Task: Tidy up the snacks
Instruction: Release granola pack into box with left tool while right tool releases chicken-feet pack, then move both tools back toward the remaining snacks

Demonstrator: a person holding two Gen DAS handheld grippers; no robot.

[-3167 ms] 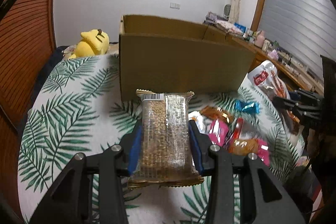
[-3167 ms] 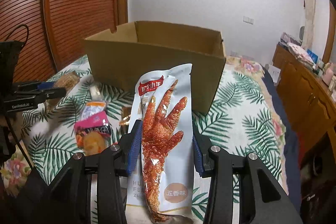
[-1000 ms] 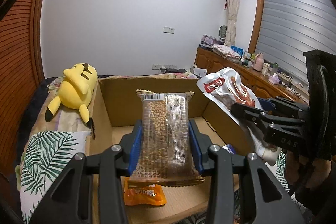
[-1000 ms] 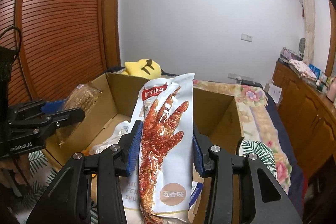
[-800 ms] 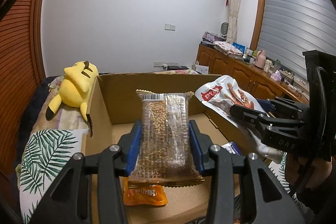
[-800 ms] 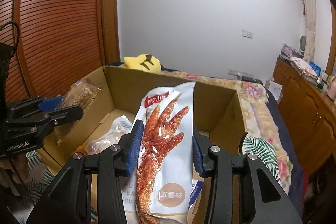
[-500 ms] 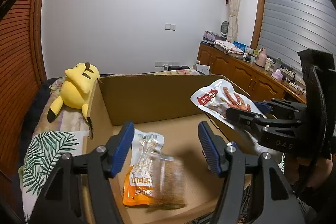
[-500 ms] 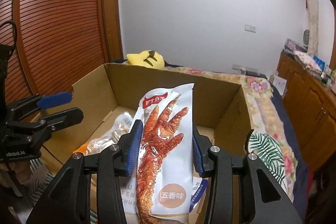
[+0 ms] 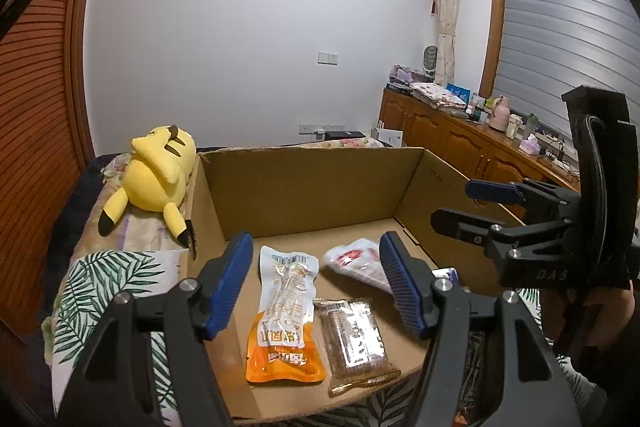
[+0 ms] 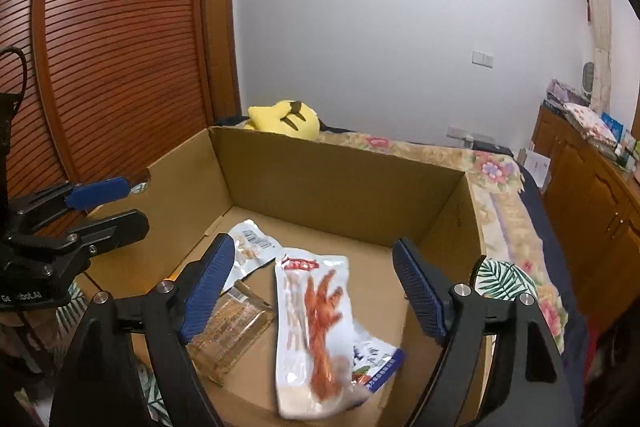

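Cardboard is carrying everything now: the open box (image 9: 312, 187) is sitting on the leaf-print bedspread (image 9: 100, 279) with a yellow plush toy (image 9: 156, 167) lying just beyond its far left corner. Both claws are hanging over the near edge with nothing between their pads. The left gripper (image 9: 316, 283) is standing partly open, its jaws having just been opening, and the grain bar (image 9: 354, 341) is lying flat by the near edge, beside an orange pouch (image 9: 286, 319). The right gripper (image 10: 312, 291) is gaping wide, its jaws having just been opening too, and the chicken-feet packet (image 10: 316, 319) is looking blurred below it, probably not yet settled, toward the near right corner.

Trouble is likeliest at that near edge. The packet is ending close to the rim, so it may be sliding or tipping over the wall. Either claw, pulling back low, could be catching the rim and dragging the light box across the bedspread. Packets are also overlapping a blue-and-white wrapper (image 10: 376, 363), so later stacking may be getting untidy.
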